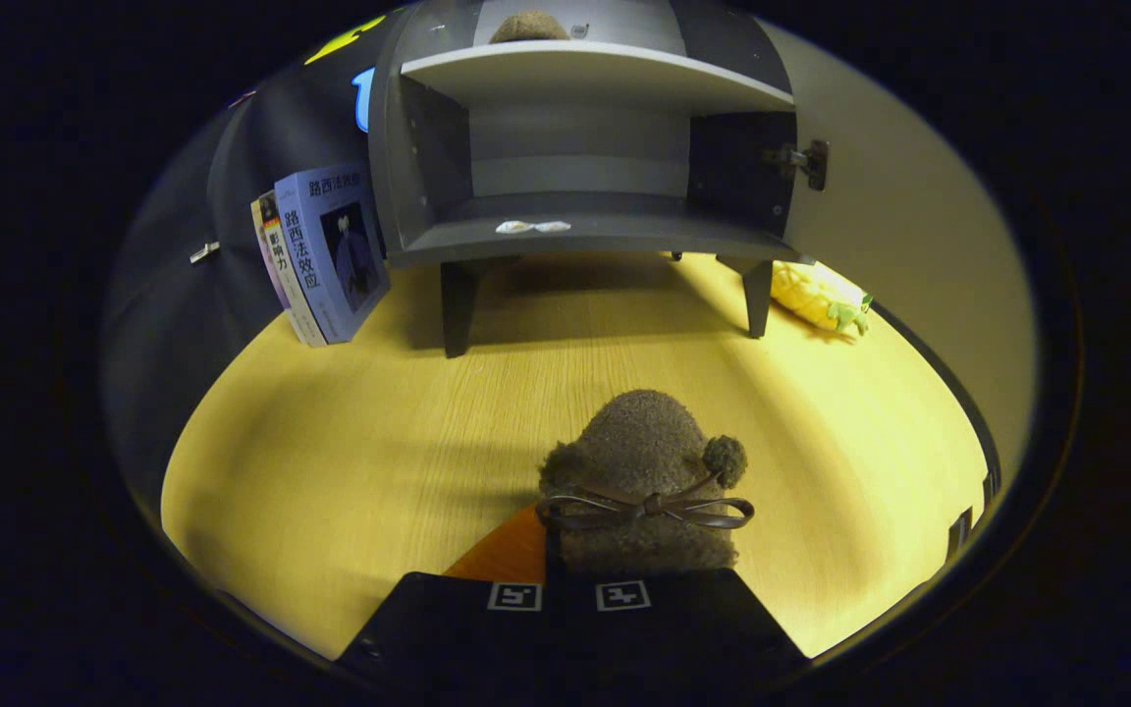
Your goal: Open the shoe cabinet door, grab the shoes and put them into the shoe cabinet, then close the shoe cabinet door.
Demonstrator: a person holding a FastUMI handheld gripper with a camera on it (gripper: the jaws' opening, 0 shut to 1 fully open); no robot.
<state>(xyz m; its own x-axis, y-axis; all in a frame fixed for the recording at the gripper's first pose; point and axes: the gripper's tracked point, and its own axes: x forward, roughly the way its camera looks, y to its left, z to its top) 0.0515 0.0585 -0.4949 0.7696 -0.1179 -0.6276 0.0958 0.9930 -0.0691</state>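
A brown fuzzy shoe (644, 442) with a thin leather bow and a pompom pokes forward from between my fingers, its toe aimed at the cabinet. My gripper (580, 589) is shut on the shoe's rear part and holds it just above the wooden floor. Well beyond the shoe stands the grey shoe cabinet (585, 241) on short legs. Its cream door (909, 226) is swung open to the right on a hinge (806, 159). A second brown shoe (528, 27) sits on the cabinet's upper shelf. The lower shelf holds only a small white scrap (533, 227).
Two or three books (325, 255) lean against the booth wall left of the cabinet. A yellow pineapple toy (816, 295) lies by the cabinet's right leg, under the open door. Bare wooden floor (379, 412) stretches between the shoe and the cabinet. An orange surface (507, 555) shows beside my left finger.
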